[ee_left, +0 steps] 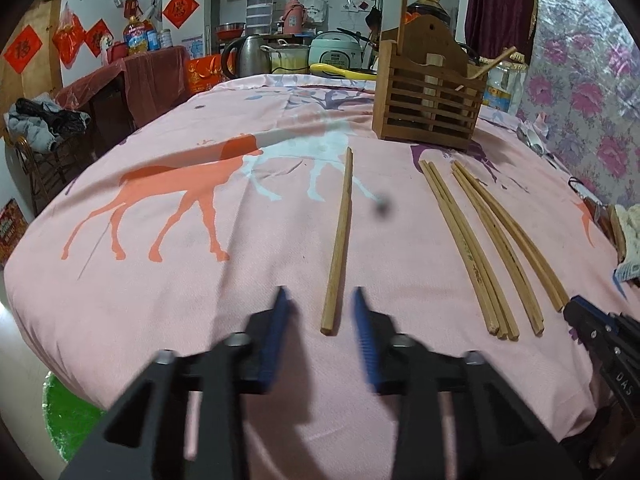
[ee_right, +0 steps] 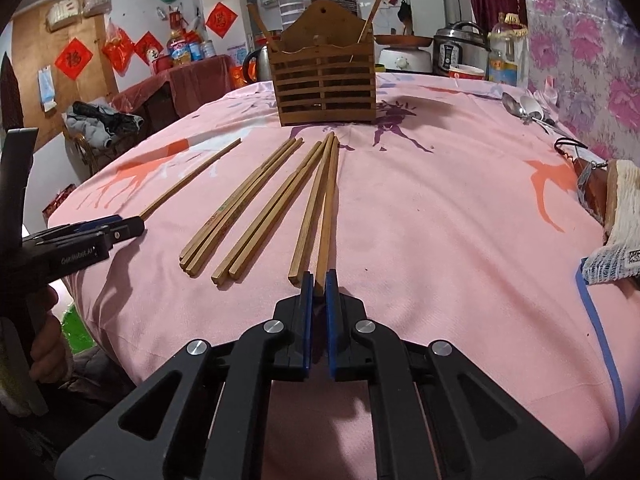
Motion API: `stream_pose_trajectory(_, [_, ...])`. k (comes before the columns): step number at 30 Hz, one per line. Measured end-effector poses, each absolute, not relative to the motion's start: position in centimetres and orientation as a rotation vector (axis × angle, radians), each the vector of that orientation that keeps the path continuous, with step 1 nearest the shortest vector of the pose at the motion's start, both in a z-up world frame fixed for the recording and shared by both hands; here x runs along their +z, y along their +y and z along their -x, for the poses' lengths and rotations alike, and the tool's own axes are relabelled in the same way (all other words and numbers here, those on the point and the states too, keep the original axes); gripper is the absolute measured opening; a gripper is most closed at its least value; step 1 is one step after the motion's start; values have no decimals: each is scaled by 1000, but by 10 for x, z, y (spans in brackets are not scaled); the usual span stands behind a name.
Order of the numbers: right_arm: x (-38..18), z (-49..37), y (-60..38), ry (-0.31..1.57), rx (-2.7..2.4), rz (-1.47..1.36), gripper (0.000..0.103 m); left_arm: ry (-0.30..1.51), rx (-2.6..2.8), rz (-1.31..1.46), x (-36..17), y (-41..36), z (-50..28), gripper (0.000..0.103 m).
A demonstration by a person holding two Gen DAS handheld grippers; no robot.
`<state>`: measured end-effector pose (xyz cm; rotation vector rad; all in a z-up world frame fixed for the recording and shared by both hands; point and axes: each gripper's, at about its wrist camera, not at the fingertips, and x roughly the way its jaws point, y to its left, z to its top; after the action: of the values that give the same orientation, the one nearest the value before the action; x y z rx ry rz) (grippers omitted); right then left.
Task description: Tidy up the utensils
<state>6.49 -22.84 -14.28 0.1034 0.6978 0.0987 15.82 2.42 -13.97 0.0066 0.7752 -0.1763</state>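
Chopstick clamped in right tool; left tool reads "GenRobot.AI".

Left hand-held gripper blurred; holder contents unclear.

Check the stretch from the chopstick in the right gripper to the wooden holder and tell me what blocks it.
Nothing visible does. The right gripper is shut on the near end of a chopstick, and only bare pink cloth lies between it and the wooden holder. The other chopsticks lie off to its left.

left wrist: low, near, faces holder | right wrist: same | shared: chopsticks
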Motion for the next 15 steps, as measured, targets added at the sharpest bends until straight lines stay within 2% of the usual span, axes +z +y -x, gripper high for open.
stream_pose_trajectory(1, [-143,-65,-229,698,99,-104,7,777,-179,1,-140,25,-159,13])
stream_pose_trajectory(4, [-143,-65,-229,697,101,-108,7,786,-204,14,-139,24,-158,6])
stream_pose_trajectory(15, [-127,-59,-241,637,71,-158,6,749,-225,3,-115,17,-145,5])
